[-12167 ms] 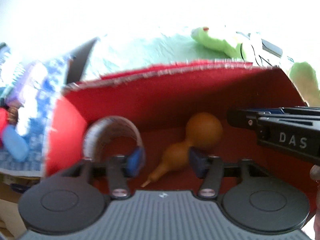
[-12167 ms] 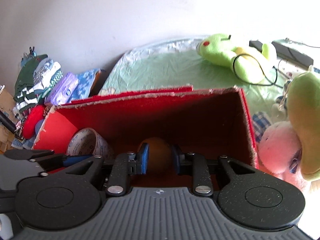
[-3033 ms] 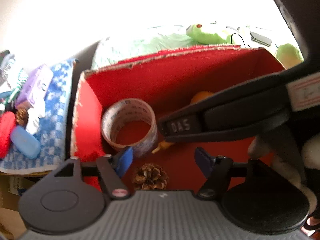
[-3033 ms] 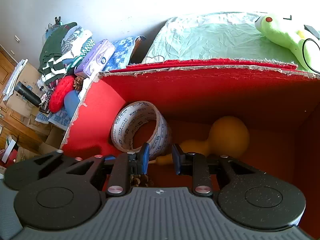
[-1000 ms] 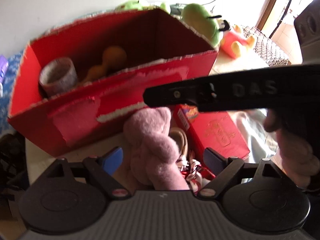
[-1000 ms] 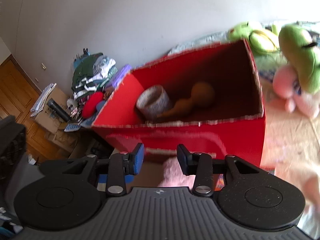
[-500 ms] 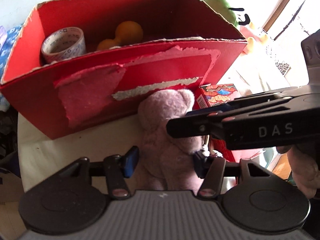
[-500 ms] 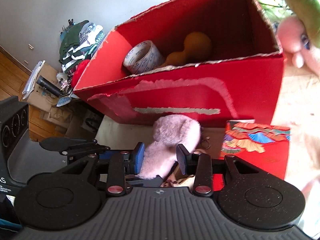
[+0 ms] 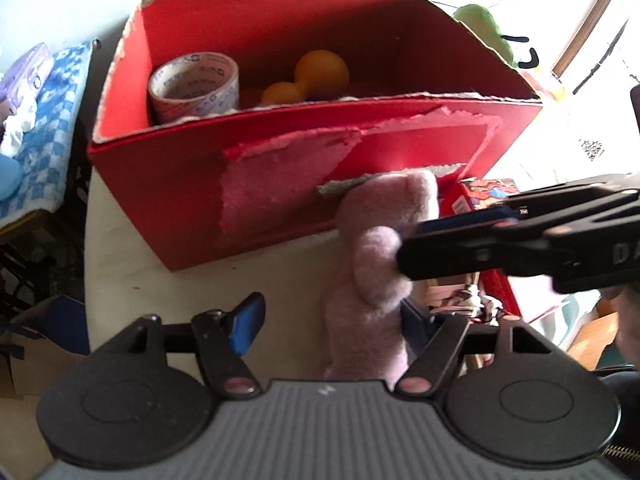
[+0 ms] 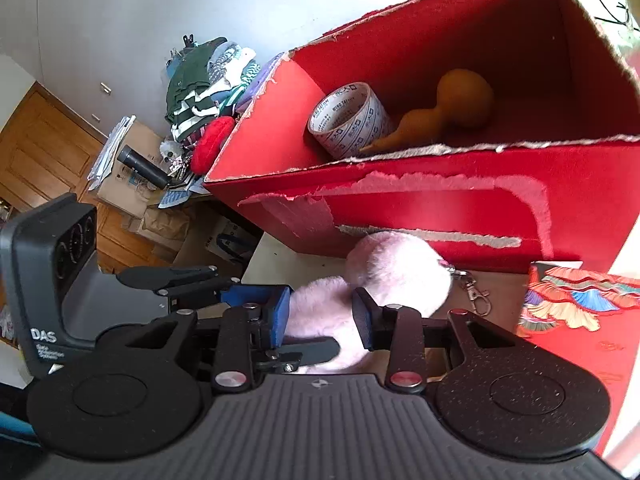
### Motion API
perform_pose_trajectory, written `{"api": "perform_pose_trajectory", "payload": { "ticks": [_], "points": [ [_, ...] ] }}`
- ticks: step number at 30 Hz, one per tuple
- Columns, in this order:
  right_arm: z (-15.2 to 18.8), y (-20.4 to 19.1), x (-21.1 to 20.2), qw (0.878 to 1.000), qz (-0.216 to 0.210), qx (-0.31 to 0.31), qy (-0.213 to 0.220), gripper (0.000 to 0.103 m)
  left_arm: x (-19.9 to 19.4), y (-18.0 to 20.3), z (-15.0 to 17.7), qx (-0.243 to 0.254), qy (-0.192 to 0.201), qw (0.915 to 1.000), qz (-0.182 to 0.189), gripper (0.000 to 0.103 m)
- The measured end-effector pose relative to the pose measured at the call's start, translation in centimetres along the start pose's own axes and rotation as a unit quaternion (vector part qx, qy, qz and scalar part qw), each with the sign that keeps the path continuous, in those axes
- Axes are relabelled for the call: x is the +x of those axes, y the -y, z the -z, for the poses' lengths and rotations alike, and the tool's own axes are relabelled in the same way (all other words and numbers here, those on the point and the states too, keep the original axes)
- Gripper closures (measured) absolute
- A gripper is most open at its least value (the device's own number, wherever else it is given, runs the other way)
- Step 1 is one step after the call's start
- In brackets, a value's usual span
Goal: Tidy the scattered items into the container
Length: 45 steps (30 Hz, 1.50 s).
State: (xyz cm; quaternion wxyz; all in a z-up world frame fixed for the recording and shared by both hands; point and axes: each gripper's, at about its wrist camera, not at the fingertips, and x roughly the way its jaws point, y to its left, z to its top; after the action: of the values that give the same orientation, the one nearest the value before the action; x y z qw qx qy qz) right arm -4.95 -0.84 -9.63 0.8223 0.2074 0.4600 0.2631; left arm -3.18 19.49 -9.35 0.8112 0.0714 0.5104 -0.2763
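Observation:
A pink plush toy [image 9: 368, 280] [image 10: 396, 268] lies on the table against the front of the red cardboard box [image 9: 280, 200] [image 10: 440, 208]. Inside the box are a tape roll [image 9: 194, 84] [image 10: 348, 120] and an orange gourd [image 9: 320, 70] [image 10: 460, 100]. My right gripper [image 10: 320, 312] [image 9: 408, 248] comes in from the right. Its blue pads touch both sides of the plush body while the jaws are opening. My left gripper [image 9: 332, 316] straddles the plush with its jaws opening. The toy rests by its right finger, and the left pad stands well apart.
A red packet with a colourful print [image 10: 580, 300] [image 9: 492, 192] and a metal clasp [image 10: 476, 296] lie right of the plush. A clothes pile [image 10: 208, 76] and a blue checked cloth [image 9: 52, 120] sit left of the box. The table edge drops off at left.
Both grippers have come down from the box to the plush. The left jaws narrowed, then widened and shifted left, so the plush now sits by the right finger. The right gripper moved closer around the body.

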Motion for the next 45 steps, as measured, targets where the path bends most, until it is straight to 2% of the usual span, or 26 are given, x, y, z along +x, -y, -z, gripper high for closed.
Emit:
{"api": "perform_pose_trajectory", "payload": {
  "ticks": [6,10,13,14,16,19,25,29,33,36,40,43,45],
  "points": [
    [0.6,1.0,0.0,0.999,0.035,0.003,-0.028,0.065,-0.5,-1.0,-0.3,0.005,0.008,0.9999,-0.014,0.026],
    [0.5,1.5,1.0,0.998,0.039,0.028,-0.033,0.065,-0.1,-0.6,-0.5,0.011,0.005,0.9999,-0.005,0.027],
    [0.3,1.4,1.6,0.997,0.050,0.037,-0.040,0.061,0.4,0.7,-0.6,0.020,-0.004,0.9997,0.014,0.035],
    [0.3,1.4,1.8,0.997,0.054,0.040,-0.043,0.060,0.7,1.1,-0.5,0.024,-0.011,0.9994,0.024,0.044],
    [0.1,1.6,1.7,0.997,0.048,0.052,-0.044,0.060,1.5,1.8,-0.5,0.026,-0.027,0.9985,0.041,0.047],
    [-0.1,2.0,1.6,0.995,0.039,0.073,-0.047,0.059,2.4,2.4,-0.3,0.031,-0.040,0.9975,0.049,0.044],
    [-0.5,2.2,1.5,0.993,0.033,0.096,-0.061,0.058,2.7,2.2,-0.5,0.031,-0.033,0.9972,0.059,0.044],
    [-0.8,2.7,0.7,0.993,0.037,0.097,-0.062,0.057,2.0,2.9,-0.3,0.059,-0.029,0.9936,0.092,0.044],
    [-1.2,4.3,0.0,0.989,0.026,0.132,-0.063,0.055,1.4,3.7,0.1,0.091,-0.023,0.9884,0.119,0.042],
    [-1.3,4.6,0.1,0.987,0.026,0.144,-0.068,0.054,1.7,4.0,0.1,0.096,-0.028,0.9873,0.123,0.040],
    [-1.4,4.0,-0.2,0.988,0.033,0.127,-0.076,0.054,1.3,3.8,0.1,0.102,-0.026,0.9867,0.124,0.038],
    [-1.5,4.3,-0.5,0.988,0.025,0.135,-0.077,0.051,0.9,2.8,-0.2,0.086,-0.014,0.9894,0.116,0.031],
    [-1.5,4.6,-0.2,0.985,0.016,0.153,-0.073,0.046,1.2,2.3,-0.9,0.076,-0.012,0.9911,0.108,0.031]
  ]
}}
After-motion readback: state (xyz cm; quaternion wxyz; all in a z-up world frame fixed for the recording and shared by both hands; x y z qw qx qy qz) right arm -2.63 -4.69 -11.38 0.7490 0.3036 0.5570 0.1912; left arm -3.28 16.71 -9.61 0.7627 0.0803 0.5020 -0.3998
